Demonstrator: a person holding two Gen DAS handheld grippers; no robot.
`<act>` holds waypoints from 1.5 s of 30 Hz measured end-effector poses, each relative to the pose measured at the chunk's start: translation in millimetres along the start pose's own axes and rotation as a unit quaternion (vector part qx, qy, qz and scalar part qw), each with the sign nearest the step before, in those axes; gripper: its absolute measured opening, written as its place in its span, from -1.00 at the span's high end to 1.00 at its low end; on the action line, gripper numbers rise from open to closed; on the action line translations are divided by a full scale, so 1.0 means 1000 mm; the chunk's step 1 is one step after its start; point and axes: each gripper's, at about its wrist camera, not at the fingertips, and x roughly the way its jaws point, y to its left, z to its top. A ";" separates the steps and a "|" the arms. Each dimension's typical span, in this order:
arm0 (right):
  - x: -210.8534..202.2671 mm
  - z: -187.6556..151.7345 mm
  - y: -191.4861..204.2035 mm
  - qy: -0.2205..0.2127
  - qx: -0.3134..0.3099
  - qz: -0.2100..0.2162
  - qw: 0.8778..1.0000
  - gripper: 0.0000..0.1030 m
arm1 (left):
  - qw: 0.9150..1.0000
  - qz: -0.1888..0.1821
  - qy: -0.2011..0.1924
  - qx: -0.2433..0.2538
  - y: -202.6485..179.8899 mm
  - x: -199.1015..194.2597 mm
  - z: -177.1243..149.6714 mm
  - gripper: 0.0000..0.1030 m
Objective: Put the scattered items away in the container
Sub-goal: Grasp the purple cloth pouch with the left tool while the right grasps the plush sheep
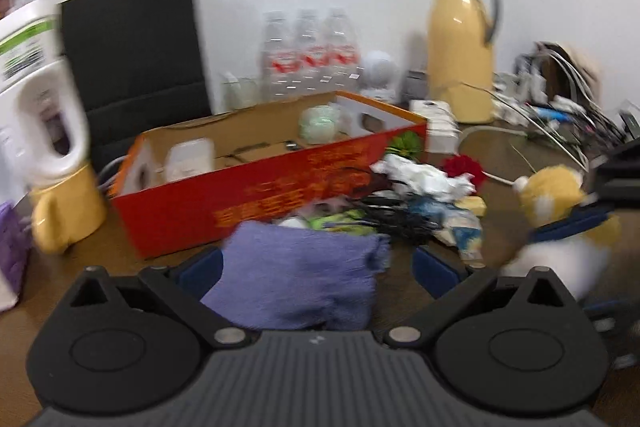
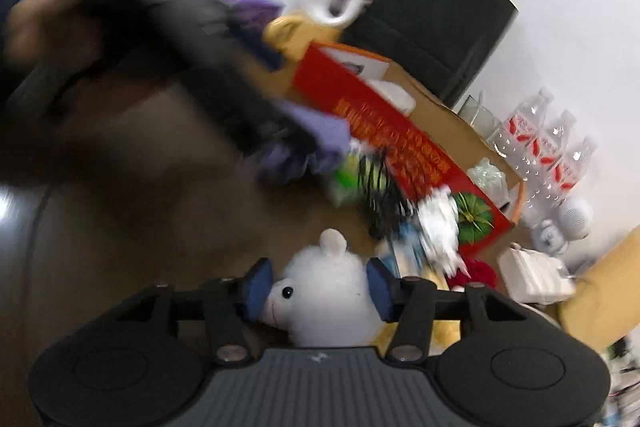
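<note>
Your right gripper (image 2: pixel 316 293) has its blue pads on either side of the white plush toy (image 2: pixel 324 301), flush to the fur at both flanks, so it reads as pinching the toy's head. The toy sits near the front of the tabletop (image 2: pixel 160 227), just beside the clutter pile, not yet in the red box (image 2: pixel 400 143). Before you lift, make sure the pads bite the body and not just loose fur; plush squashes and slips, so squeeze firmly and lift straight up.

Your left gripper (image 1: pixel 316 267) is spread wide. The purple cloth (image 1: pixel 300 275) lies between the pads; the left pad looks close to or against it, the right pad stands clear, so no grip there. Blur hides the exact contact. Close on a thick fold near the middle so it doesn't trail.

The box stands open toward the middle of the tabletop, already holding a white item and a pale green bundle. Black cables (image 1: pixel 392 219) and crumpled paper (image 1: pixel 420 175) lie between both targets and the box's front wall, so carry high over them and drop into the empty middle. Both hands are heading for one box, so go one at a time.
</note>
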 end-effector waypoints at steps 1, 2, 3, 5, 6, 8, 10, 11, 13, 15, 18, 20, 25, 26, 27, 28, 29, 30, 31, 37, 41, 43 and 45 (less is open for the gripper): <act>-0.010 -0.006 0.000 0.007 -0.003 -0.009 1.000 -0.04 | 1.000 -0.007 0.004 0.007 -0.004 0.005 0.001 -0.96; -0.022 -0.014 0.000 0.012 0.007 -0.021 1.000 -0.08 | 1.000 -0.012 0.007 0.010 -0.007 0.009 0.002 -0.83; -0.033 -0.020 -0.002 0.014 0.024 -0.031 0.999 -0.14 | 1.000 -0.015 0.013 0.012 -0.010 0.013 0.003 -0.73; -0.053 -0.031 -0.006 0.013 0.077 -0.043 0.996 -0.24 | 0.999 -0.018 0.027 0.012 -0.013 0.022 0.006 -0.10; -0.060 -0.036 -0.007 0.013 0.106 -0.051 0.993 -0.33 | 0.999 -0.026 0.037 0.003 -0.012 0.025 0.007 0.08; -0.065 -0.046 -0.011 0.016 0.173 -0.064 0.983 -0.43 | 0.996 -0.050 0.069 -0.038 -0.004 0.032 0.006 0.37; -0.063 -0.054 -0.012 0.021 0.219 -0.072 0.973 -0.54 | 0.993 -0.050 0.074 -0.074 0.004 0.030 0.005 0.54; -0.059 -0.057 -0.016 0.021 0.241 -0.076 0.967 -0.62 | 0.993 -0.045 0.071 -0.080 0.006 0.025 0.005 0.63; -0.052 -0.059 -0.024 0.028 0.276 -0.080 0.957 -0.62 | 0.994 -0.024 0.062 -0.086 0.011 0.011 0.005 0.71; -0.048 -0.063 -0.034 0.046 0.300 -0.099 0.948 -0.66 | 0.993 -0.003 0.045 -0.106 0.018 -0.014 0.003 0.76; -0.051 -0.074 -0.053 0.048 0.372 -0.104 0.921 -0.68 | 0.991 0.022 0.011 -0.129 0.022 -0.059 -0.007 0.81; -0.048 -0.077 -0.066 0.035 0.435 -0.078 0.896 -0.77 | 0.989 0.032 -0.009 -0.143 0.019 -0.080 -0.015 0.81; -0.012 -0.070 -0.084 0.038 0.539 -0.107 0.835 -0.81 | 0.993 0.033 -0.021 -0.108 -0.005 -0.092 -0.019 0.81; -0.002 -0.066 -0.083 0.048 0.530 -0.134 0.836 -0.63 | 0.994 0.032 -0.026 -0.105 -0.008 -0.093 -0.019 0.81; 0.004 -0.062 -0.080 0.056 0.514 -0.156 0.841 -0.29 | 0.993 0.027 -0.033 -0.106 -0.009 -0.096 -0.019 0.81; 0.010 -0.058 -0.076 0.061 0.495 -0.173 0.849 -0.14 | 0.993 0.022 -0.044 -0.109 -0.011 -0.100 -0.021 0.81; 0.012 -0.054 -0.071 0.061 0.477 -0.177 0.859 0.01 | 0.992 0.013 -0.060 -0.110 -0.013 -0.104 -0.023 0.81; 0.012 -0.052 -0.065 0.054 0.468 -0.171 0.865 0.04 | 0.992 0.005 -0.070 -0.104 -0.017 -0.106 -0.025 0.81; 0.009 -0.050 -0.059 0.043 0.458 -0.157 0.874 0.05 | 0.993 -0.001 -0.073 -0.095 -0.022 -0.107 -0.028 0.81; -0.010 -0.033 -0.015 0.025 0.392 -0.103 0.914 0.01 | 1.000 0.001 -0.021 -0.003 -0.052 -0.099 -0.046 0.76; -0.026 -0.032 -0.003 0.013 0.375 -0.112 0.920 -0.26 | 0.999 0.027 -0.014 0.014 -0.053 -0.100 -0.057 -0.24; -0.026 -0.031 0.000 0.012 0.371 -0.115 0.921 -0.26 | 0.998 0.048 0.006 0.033 -0.054 -0.092 -0.060 -0.24; -0.023 -0.031 0.001 0.016 0.371 -0.112 0.922 -0.26 | 0.997 0.061 0.031 0.042 -0.055 -0.084 -0.061 -0.25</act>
